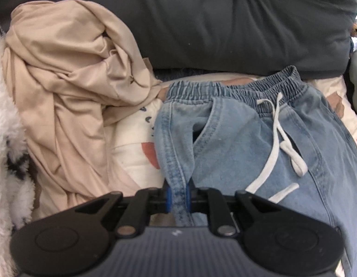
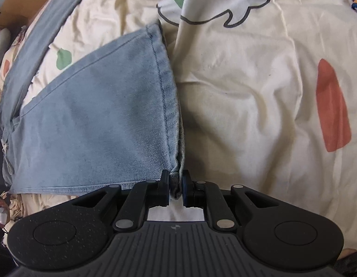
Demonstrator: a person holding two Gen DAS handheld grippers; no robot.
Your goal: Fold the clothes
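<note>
Left gripper (image 1: 177,199): clamped on a stitched fold of the denim trousers (image 1: 259,143) near the waist, the fabric pinched between its blue pads.
Right gripper (image 2: 176,190): closed on the hem corner of a trouser leg (image 2: 97,124).
Trousers: spread on the printed bedsheet (image 2: 247,92), elastic waistband and white drawstring (image 1: 276,136) ahead of the left gripper.
Beige garment (image 1: 69,87): crumpled, left of the trousers.
Grey pillow (image 1: 224,23): behind the waistband.

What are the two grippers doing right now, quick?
Left gripper: closed on a seamed fold of the jeans, near the waistband.
Right gripper: closed on the jeans' leg hem corner.
</note>
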